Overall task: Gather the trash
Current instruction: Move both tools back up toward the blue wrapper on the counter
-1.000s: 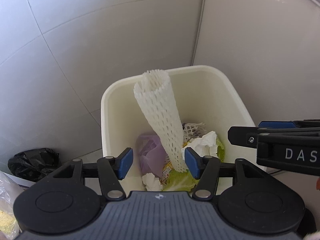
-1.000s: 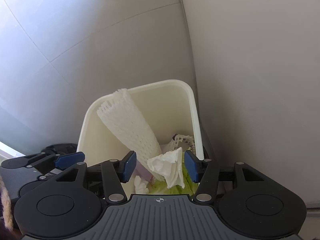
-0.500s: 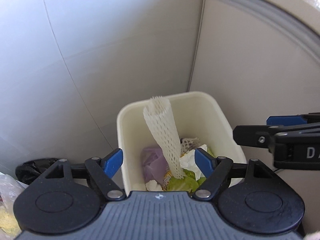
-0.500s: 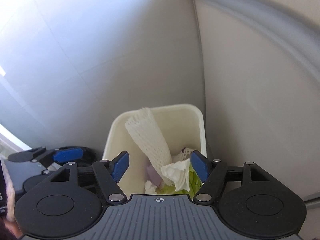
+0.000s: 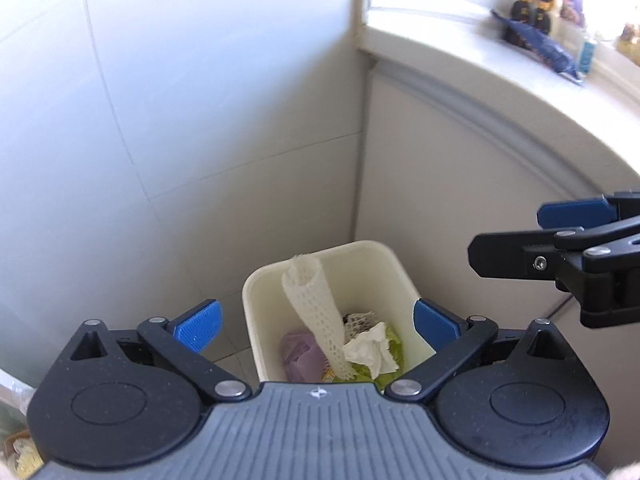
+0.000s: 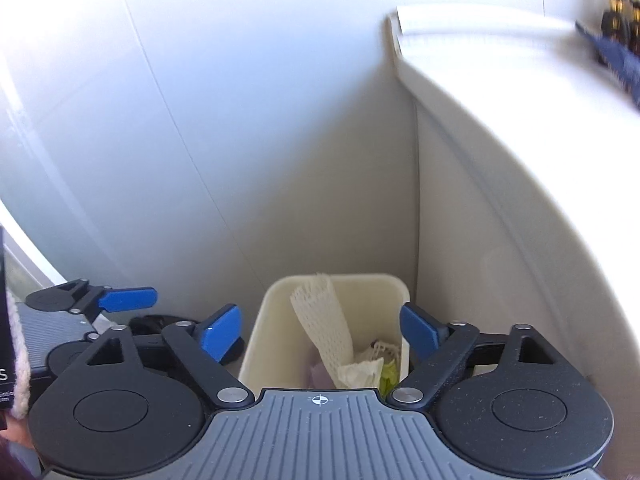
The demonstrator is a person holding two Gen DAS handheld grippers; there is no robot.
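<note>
A pale tiled wall [image 5: 180, 100] fills the left and far side of both views, meeting a cream cabinet side [image 5: 460, 184] at a corner. A white countertop [image 5: 500, 48] runs along the cabinet's top at the far right, with a dark blue wrapper [image 5: 548, 46] and some small dark bottles [image 5: 532, 0] lying on it, blurred.

In the corner below stands a cream trash bin [image 5: 256, 320], its mouth open upward. From the right wrist view the same bin [image 6: 260, 328] sits between the two blue fingertips, lower down and well apart from them.

Inside the bin, a white foam net sleeve [image 5: 316, 316] leans upright against the far-left inner wall, its top reaching the rim. Beside it, to the right, lies a crumpled white tissue [image 5: 370, 350] on green leafy scraps [image 5: 394, 340]. A purple bag [image 5: 300, 352] sits near the left of the sleeve's base, and a small piece of netting [image 5: 358, 320] lies behind the tissue.

The left gripper [image 5: 316, 326] hovers above the bin with its jaws spread wide, wider than the bin's mouth, and nothing between them. The right gripper [image 6: 320, 330] is likewise spread wide and empty above the bin; in the left wrist view it shows at the right edge [image 5: 560, 240], to the right of the bin.
</note>
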